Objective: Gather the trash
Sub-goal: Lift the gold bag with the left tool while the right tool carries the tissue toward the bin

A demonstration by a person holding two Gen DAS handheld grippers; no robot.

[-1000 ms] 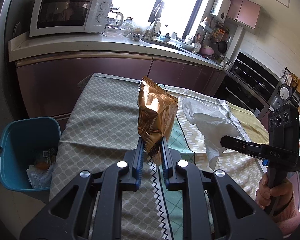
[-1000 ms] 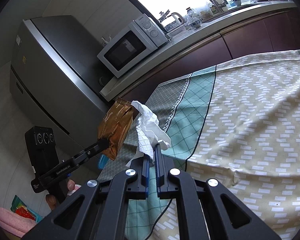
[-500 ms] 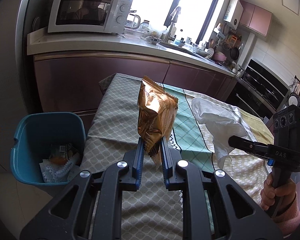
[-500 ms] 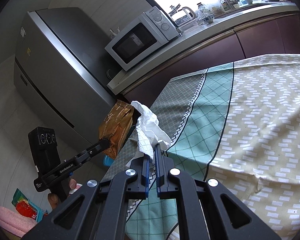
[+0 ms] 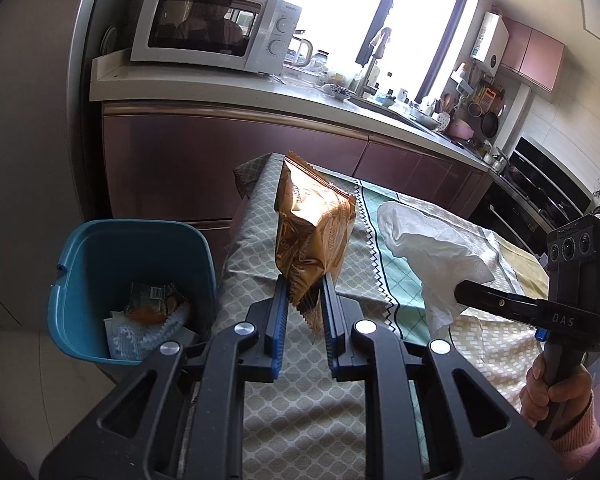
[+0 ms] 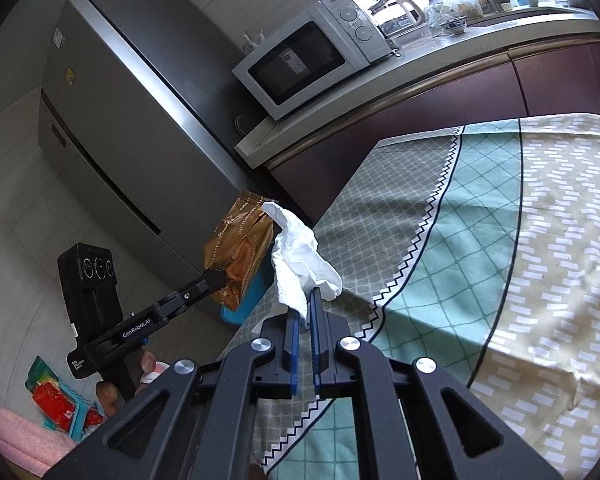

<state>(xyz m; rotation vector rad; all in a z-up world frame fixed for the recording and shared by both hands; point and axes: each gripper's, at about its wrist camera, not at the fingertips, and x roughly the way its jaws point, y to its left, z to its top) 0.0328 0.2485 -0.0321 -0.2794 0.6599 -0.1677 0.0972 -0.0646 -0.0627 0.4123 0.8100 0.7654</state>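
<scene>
My left gripper (image 5: 303, 286) is shut on the bottom edge of a crinkled brown snack wrapper (image 5: 314, 232) and holds it upright above the table's left end. The wrapper also shows in the right wrist view (image 6: 240, 252). My right gripper (image 6: 305, 300) is shut on a crumpled white tissue (image 6: 300, 264), held just right of the wrapper; the tissue also shows in the left wrist view (image 5: 432, 252). A blue trash bin (image 5: 100, 248) stands on the floor left of the table, with some paper and wrappers inside.
The table carries a patterned grey, green and beige cloth (image 6: 480, 240). Behind it runs a kitchen counter with a white microwave (image 5: 212, 36). A grey fridge (image 6: 132, 128) stands left of the counter. A small basket with red packets (image 6: 60, 404) lies on the floor.
Both grippers have moved left with their loads towards the table's end. The blue bin now sits larger and closer in the left wrist view. Neither grip has changed.
</scene>
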